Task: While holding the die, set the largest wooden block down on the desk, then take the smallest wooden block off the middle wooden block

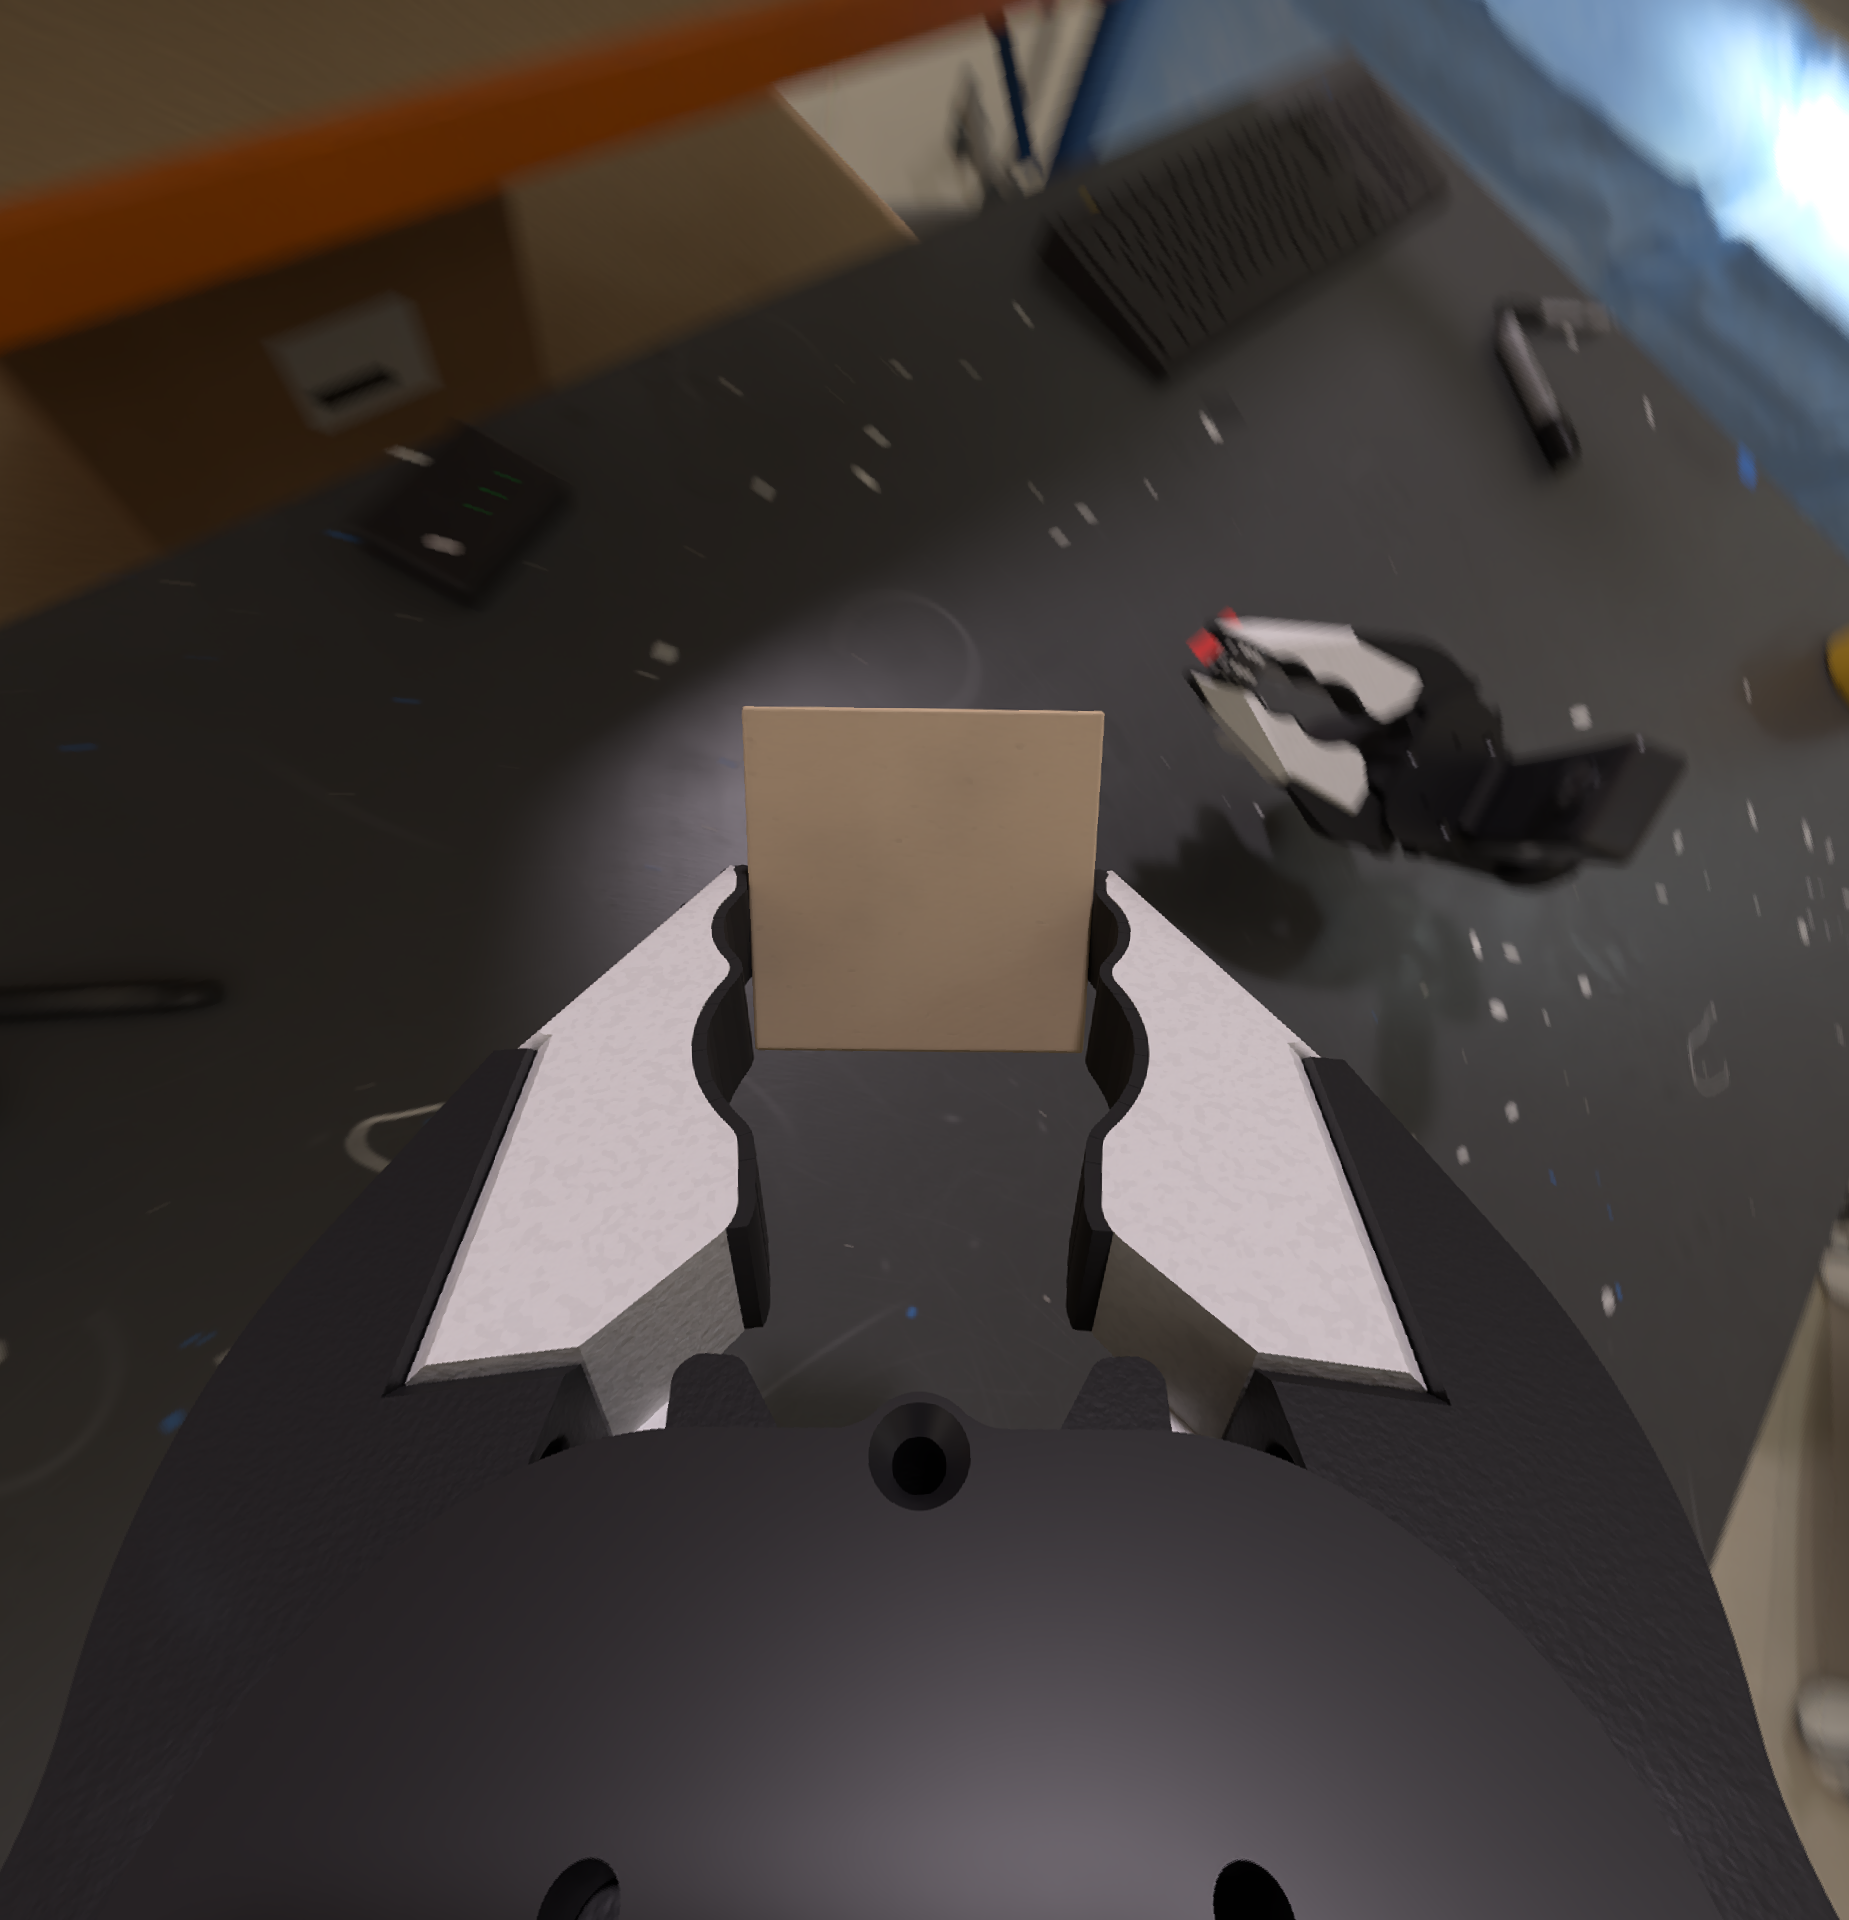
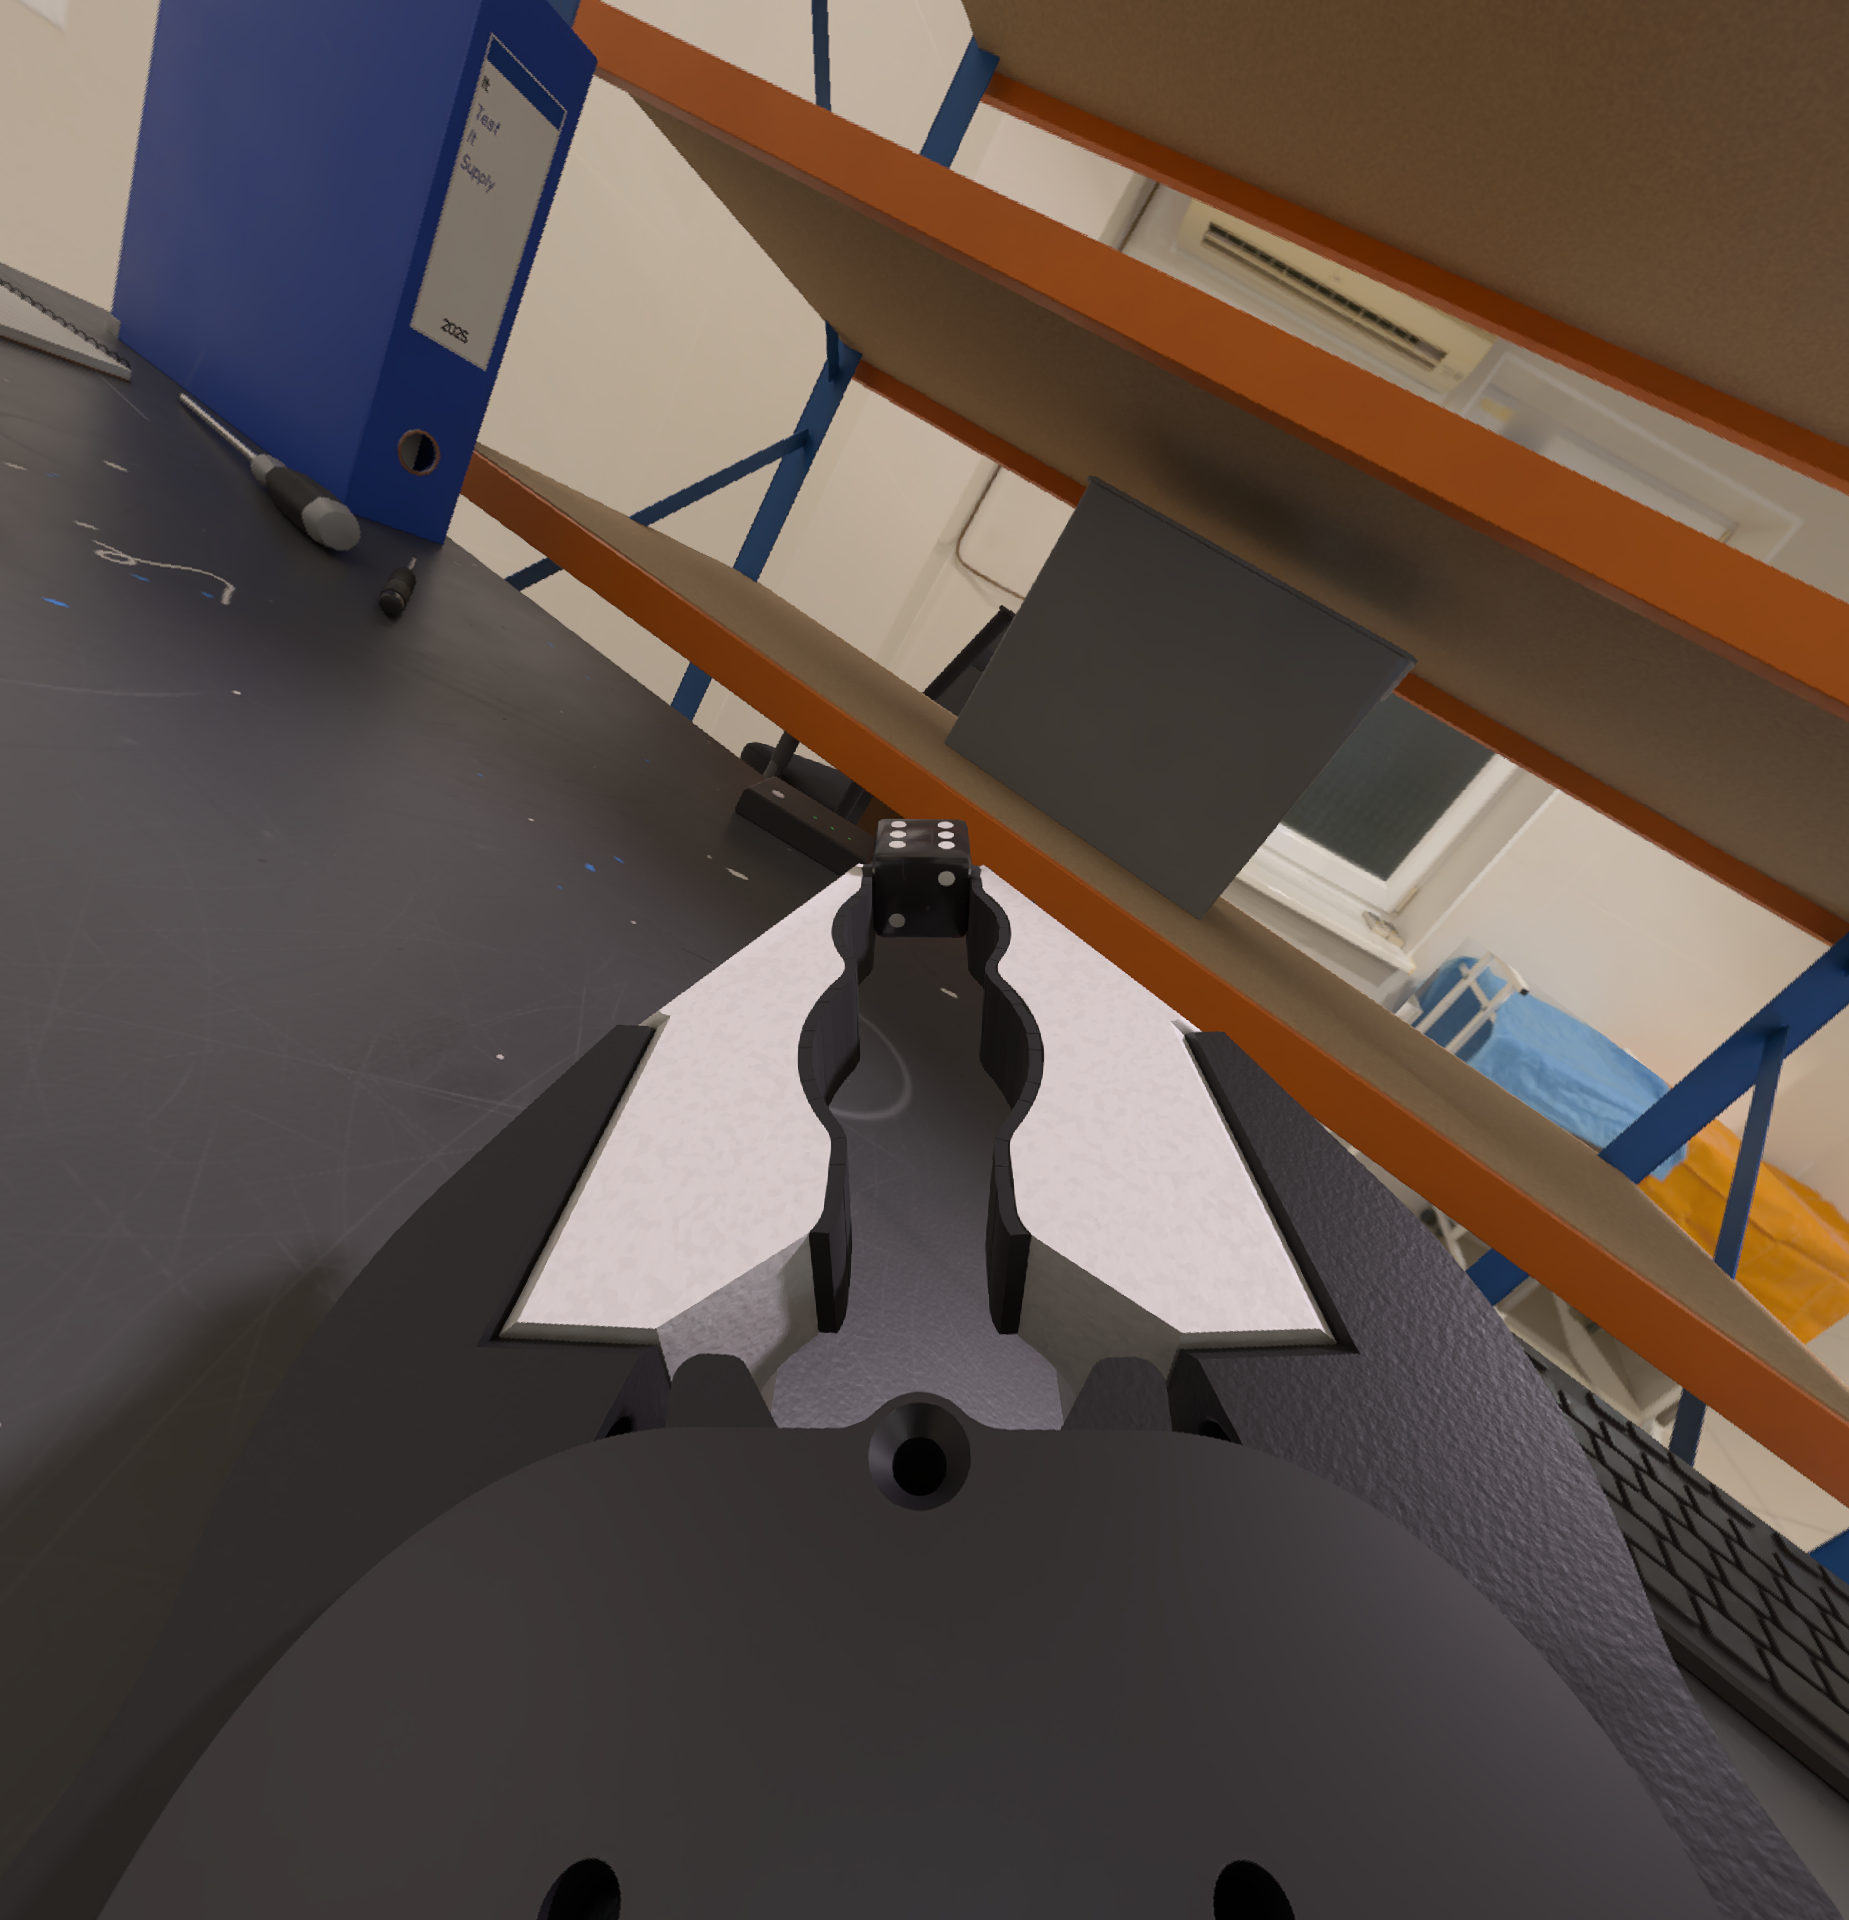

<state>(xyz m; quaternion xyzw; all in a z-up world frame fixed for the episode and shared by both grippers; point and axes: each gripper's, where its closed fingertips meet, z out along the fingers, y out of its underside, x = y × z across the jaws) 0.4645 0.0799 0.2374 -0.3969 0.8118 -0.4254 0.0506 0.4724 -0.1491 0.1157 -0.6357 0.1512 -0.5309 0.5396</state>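
Left wrist view: left gripper (image 1: 920, 904) clamped on a tan wooden block (image 1: 922, 878), pinched near the tips of the fingers (image 1: 639, 1070) and held above the dark surface (image 1: 276, 831); right gripper (image 1: 1304, 717) hovering far right; keyboard (image 1: 1242, 249) beyond.

Right wrist view: right gripper (image 2: 920, 888) closed on the black die (image 2: 920, 878) at the very tips, above the surface (image 2: 224, 935); blue binder (image 2: 317, 239) and screwdriver (image 2: 276, 478) far left.

Likely the first step, setting the block down. Next: lowering to contact, then opening, die grip kept firm. No other blocks in sight.
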